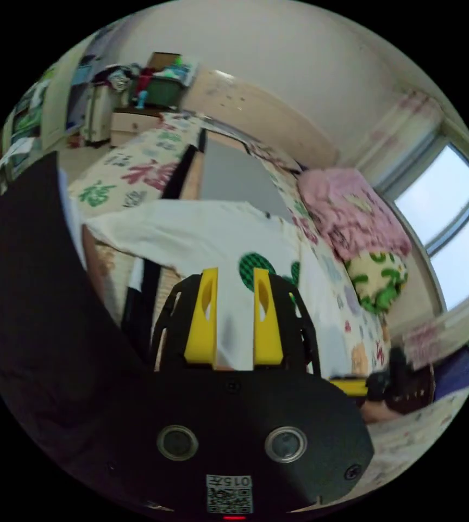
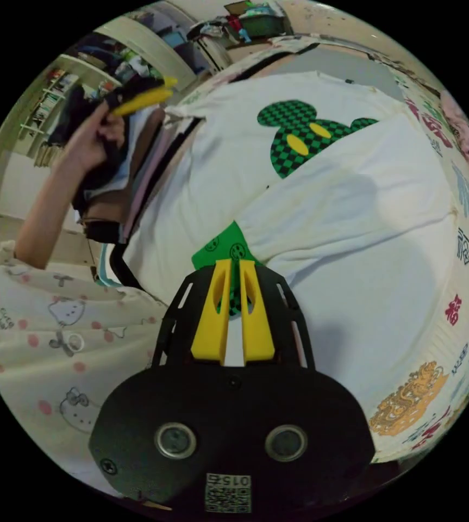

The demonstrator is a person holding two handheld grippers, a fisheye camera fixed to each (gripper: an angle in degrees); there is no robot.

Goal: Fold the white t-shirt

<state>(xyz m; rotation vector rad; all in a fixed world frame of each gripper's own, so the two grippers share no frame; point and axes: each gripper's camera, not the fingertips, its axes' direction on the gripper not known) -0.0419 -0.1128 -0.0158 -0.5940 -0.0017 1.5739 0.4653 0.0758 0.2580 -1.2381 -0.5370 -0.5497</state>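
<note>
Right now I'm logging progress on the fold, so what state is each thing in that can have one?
white t-shirt: spread on the bed, print up, lower part folded up over it.
green tag: at the folded hem, between the right jaws.
right gripper: jaws nearly together at the hem.
left gripper: jaws apart, above the shirt, gripping nothing.
pink blanket: bunched up.

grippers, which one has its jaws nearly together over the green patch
The right gripper: its jaws stand close together over the green patch. The left gripper has wider jaws.
</note>
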